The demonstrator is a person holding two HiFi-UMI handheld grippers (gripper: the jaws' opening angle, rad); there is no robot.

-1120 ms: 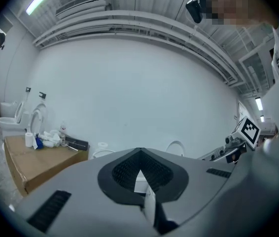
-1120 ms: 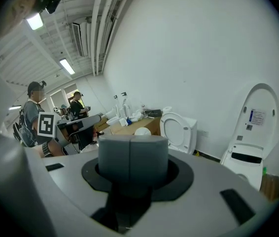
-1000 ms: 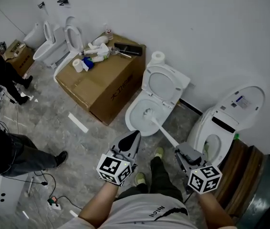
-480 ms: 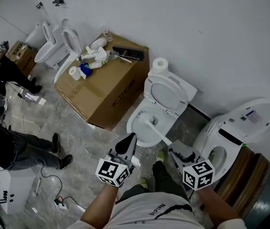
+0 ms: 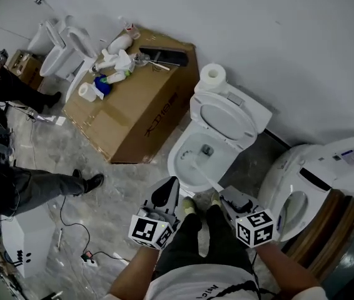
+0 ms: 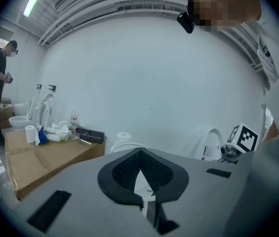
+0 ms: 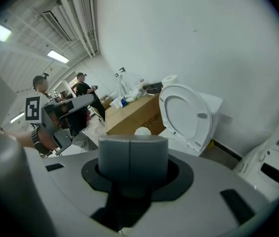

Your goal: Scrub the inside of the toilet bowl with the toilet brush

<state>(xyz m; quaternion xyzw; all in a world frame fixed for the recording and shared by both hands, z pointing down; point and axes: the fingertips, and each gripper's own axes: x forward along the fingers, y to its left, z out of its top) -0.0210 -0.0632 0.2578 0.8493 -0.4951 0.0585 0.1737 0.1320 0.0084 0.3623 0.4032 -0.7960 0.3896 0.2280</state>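
Note:
The white toilet [image 5: 178,144] stands in the middle of the head view with its lid [image 5: 228,115] raised. The toilet brush [image 5: 209,179] slants from the bowl down to my right gripper [image 5: 228,196], which is shut on its white handle. Its head [image 5: 188,157] rests inside the bowl. In the right gripper view the brush head [image 7: 142,131] shows just past the closed jaws of my right gripper [image 7: 132,147], with the lid [image 7: 181,115] behind. My left gripper [image 5: 169,187] hangs shut and empty to the left of the bowl; my left gripper [image 6: 139,154] has its pads meeting at the tip.
A big cardboard box [image 5: 133,105] with bottles and a paper roll on top stands left of the toilet. A second toilet [image 5: 314,180] is close at the right. A toilet roll [image 5: 212,77] sits on the cistern. A person [image 5: 8,186] and cables [image 5: 70,230] are at the left.
Both grippers have edged closer to the toilet, and the brush stays in the bowl. The head view has shifted. The person at the left has moved.

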